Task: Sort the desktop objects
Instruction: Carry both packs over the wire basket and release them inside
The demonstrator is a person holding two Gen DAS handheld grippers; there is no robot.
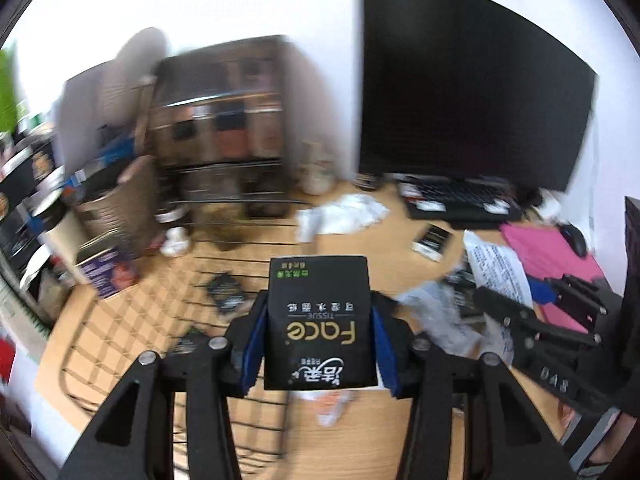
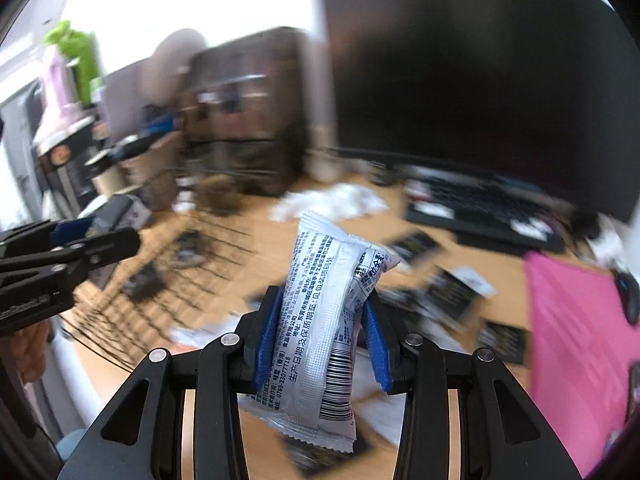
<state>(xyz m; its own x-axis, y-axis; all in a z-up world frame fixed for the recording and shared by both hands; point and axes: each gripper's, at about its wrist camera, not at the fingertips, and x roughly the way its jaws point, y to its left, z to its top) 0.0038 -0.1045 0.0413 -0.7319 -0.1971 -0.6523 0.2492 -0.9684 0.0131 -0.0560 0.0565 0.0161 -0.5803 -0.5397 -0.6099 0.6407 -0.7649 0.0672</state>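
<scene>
Left wrist view: the left gripper (image 1: 319,340) has its blue fingers (image 1: 253,344) clamped on a black tissue pack (image 1: 320,320), held above the counter (image 1: 360,248). Right wrist view: the right gripper (image 2: 322,332) pinches a white snack packet (image 2: 320,328) between its fingers (image 2: 267,332), its top sticking out beyond them.
</scene>
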